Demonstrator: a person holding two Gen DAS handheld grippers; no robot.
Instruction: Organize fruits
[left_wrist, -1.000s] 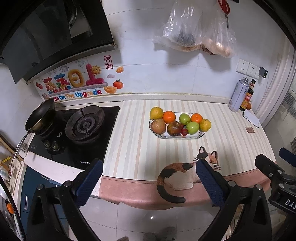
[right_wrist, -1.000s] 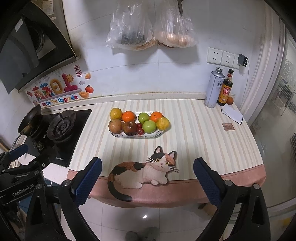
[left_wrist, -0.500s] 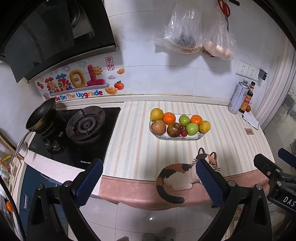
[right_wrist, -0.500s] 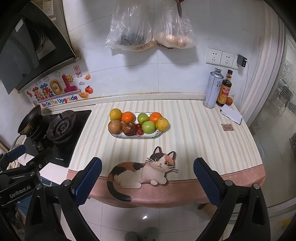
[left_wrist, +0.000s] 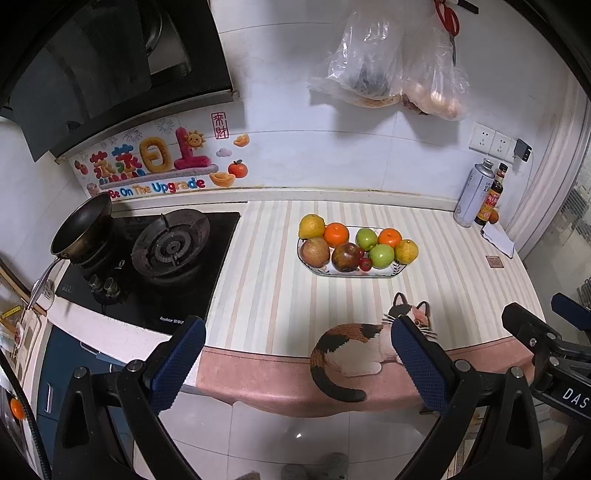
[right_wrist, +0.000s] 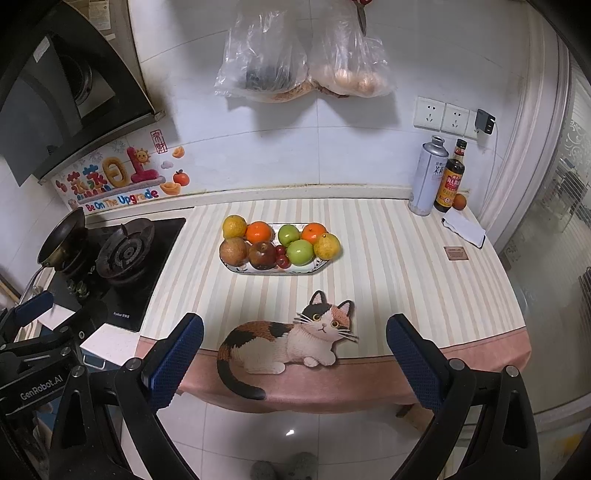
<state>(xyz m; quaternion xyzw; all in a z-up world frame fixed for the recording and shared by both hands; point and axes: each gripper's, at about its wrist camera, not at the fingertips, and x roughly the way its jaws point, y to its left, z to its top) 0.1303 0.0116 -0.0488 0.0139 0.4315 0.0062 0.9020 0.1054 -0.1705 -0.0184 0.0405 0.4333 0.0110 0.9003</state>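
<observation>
An oval white plate (left_wrist: 384, 272) (right_wrist: 306, 268) on the striped counter holds several fruits: oranges (left_wrist: 336, 234), green apples (left_wrist: 381, 255), yellow citrus (left_wrist: 311, 226), a brown pear (left_wrist: 314, 252), a dark red fruit (left_wrist: 345, 257) and small red ones. My left gripper (left_wrist: 297, 354) is open and empty, held off the counter's front edge. My right gripper (right_wrist: 295, 350) is open and empty, also in front of the counter, well short of the plate. Each gripper shows at the edge of the other's view.
A cat-shaped mat (right_wrist: 288, 338) lies at the counter's front edge. A gas stove (left_wrist: 166, 251) with a pan (left_wrist: 81, 229) is to the left. A grey can (right_wrist: 428, 175), a sauce bottle (right_wrist: 450, 177), a small orange (right_wrist: 459, 201) and a cloth stand at the back right. Plastic bags (right_wrist: 303, 62) hang on the wall.
Both grippers have drifted slightly back from the counter, so the plate looks a little smaller. Both stay open and empty.
</observation>
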